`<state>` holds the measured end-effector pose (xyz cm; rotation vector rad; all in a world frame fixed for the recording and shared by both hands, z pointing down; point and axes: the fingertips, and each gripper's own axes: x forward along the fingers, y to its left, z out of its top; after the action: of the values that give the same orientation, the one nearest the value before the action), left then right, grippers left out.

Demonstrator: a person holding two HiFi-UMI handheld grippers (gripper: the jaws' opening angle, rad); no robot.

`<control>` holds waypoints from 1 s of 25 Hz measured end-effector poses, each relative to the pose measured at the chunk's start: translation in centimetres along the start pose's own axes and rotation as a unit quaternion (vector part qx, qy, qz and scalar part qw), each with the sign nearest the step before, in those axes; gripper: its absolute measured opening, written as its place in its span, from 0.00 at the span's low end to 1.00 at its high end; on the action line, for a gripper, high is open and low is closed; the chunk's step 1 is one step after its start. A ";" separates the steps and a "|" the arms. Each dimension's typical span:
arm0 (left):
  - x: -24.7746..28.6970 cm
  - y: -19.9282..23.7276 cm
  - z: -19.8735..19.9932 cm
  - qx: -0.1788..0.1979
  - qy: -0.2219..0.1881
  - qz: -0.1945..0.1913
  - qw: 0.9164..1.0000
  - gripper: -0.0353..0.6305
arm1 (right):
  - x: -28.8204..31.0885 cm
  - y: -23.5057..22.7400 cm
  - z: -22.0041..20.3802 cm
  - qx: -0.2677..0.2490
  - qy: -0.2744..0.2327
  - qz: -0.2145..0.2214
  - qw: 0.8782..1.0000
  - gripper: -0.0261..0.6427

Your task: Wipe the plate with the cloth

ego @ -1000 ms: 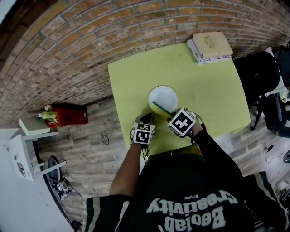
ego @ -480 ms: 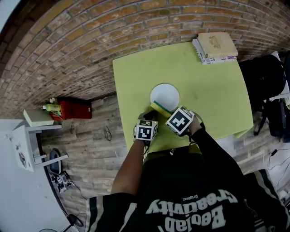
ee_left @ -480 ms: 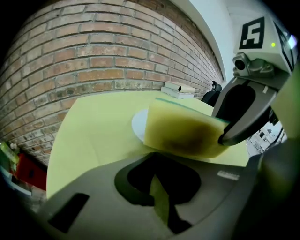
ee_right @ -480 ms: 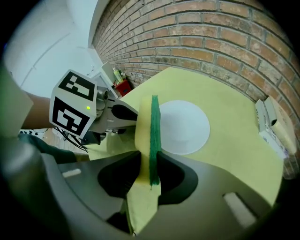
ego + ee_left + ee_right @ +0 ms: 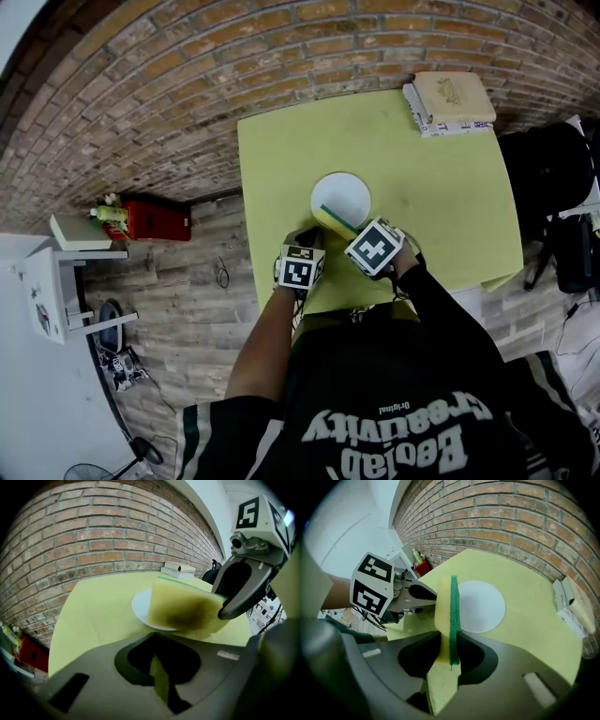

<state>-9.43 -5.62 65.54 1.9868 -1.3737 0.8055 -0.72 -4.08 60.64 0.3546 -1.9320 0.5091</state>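
A white plate (image 5: 342, 194) lies near the middle of the yellow-green table (image 5: 441, 178). My right gripper (image 5: 351, 233) is shut on a yellow cloth pad with a green edge (image 5: 332, 219), held on edge over the plate's near rim. In the right gripper view the pad (image 5: 451, 611) stands upright between the jaws of the right gripper (image 5: 451, 645), with the plate (image 5: 480, 605) beyond it. The left gripper view shows the pad's stained face (image 5: 185, 611) in front of the plate (image 5: 140, 609). My left gripper (image 5: 302, 242) sits just left of the pad, its jaws close together with nothing in them.
A stack of books (image 5: 450, 101) lies at the table's far right corner, against the brick wall (image 5: 169, 103). A black chair (image 5: 548, 169) stands right of the table. A red box (image 5: 150, 220) and white shelves (image 5: 66, 281) stand on the floor at left.
The right gripper has turned the pad slightly at the plate's near rim, so its green edge shows again. The left gripper has stayed in place.
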 end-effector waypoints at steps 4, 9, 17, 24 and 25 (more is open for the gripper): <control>0.1 0.1 -0.1 -0.001 -0.001 0.001 1.000 0.07 | -0.2 -0.5 -0.4 0.005 0.001 -0.001 1.000 0.22; 0.1 0.1 -0.1 -0.001 -0.001 0.000 1.000 0.07 | -0.7 -1.3 -0.9 0.016 0.001 -0.007 1.000 0.22; 0.0 0.2 -0.2 0.005 -0.004 0.008 1.000 0.07 | -1.8 -3.6 -2.6 0.043 0.004 -0.030 0.999 0.22; 0.1 0.1 -0.2 0.004 -0.003 0.005 1.000 0.07 | -2.9 -5.5 -4.3 0.064 0.008 -0.052 0.997 0.22; 0.1 0.1 -0.2 0.004 -0.003 0.005 1.000 0.07 | -3.0 -5.7 -4.4 0.066 0.008 -0.054 0.996 0.22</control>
<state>-9.53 -5.55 65.74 1.9916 -1.3875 0.8109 6.63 -6.75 60.52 0.5361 -1.8568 0.5678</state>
